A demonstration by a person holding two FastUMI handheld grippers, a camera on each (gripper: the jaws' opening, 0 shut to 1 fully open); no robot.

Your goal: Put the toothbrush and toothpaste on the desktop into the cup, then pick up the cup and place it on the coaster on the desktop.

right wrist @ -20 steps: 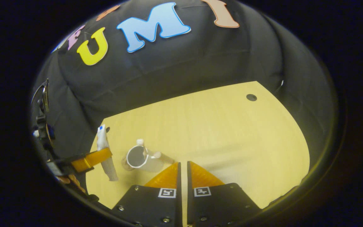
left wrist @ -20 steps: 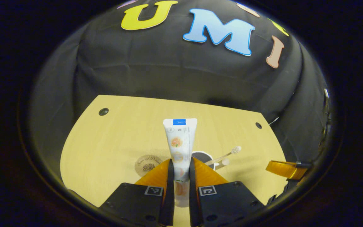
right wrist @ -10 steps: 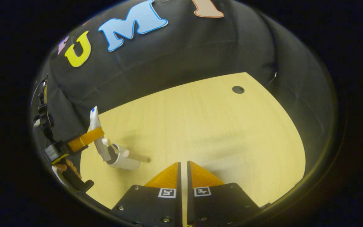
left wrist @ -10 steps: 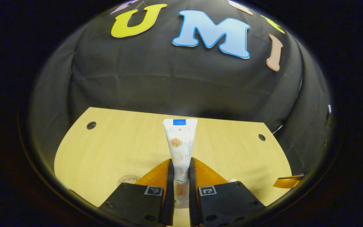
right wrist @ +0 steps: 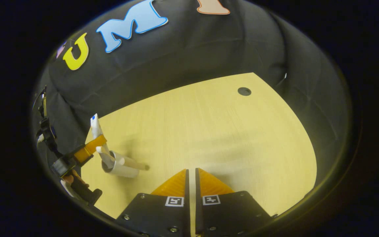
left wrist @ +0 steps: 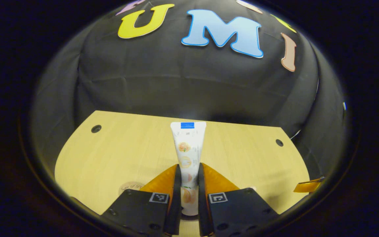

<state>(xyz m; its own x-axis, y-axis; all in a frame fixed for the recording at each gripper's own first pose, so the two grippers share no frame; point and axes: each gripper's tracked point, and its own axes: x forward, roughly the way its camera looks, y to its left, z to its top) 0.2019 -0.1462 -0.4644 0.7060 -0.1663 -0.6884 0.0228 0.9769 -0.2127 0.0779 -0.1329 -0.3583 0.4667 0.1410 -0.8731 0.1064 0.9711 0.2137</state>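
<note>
White toothpaste [left wrist: 188, 144] tube, fruit-printed, blue-tipped, clamped upright in left hand-held gripper [left wrist: 187, 179]; right hand-held gripper [right wrist: 191, 179] closed empty

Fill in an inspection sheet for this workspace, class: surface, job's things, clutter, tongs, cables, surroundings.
Surface: pale wooden desktop, with round holes.
Job's things: toothpaste held upright, its lower end in the white cup; toothbrush already in the cup; coaster on the desktop.
Clutter: nothing seen.
Tongs: left tongs shut on the toothpaste; right tongs shut, holding nothing.
Cables: nothing seen.
Surroundings: black cloth wall.
</note>
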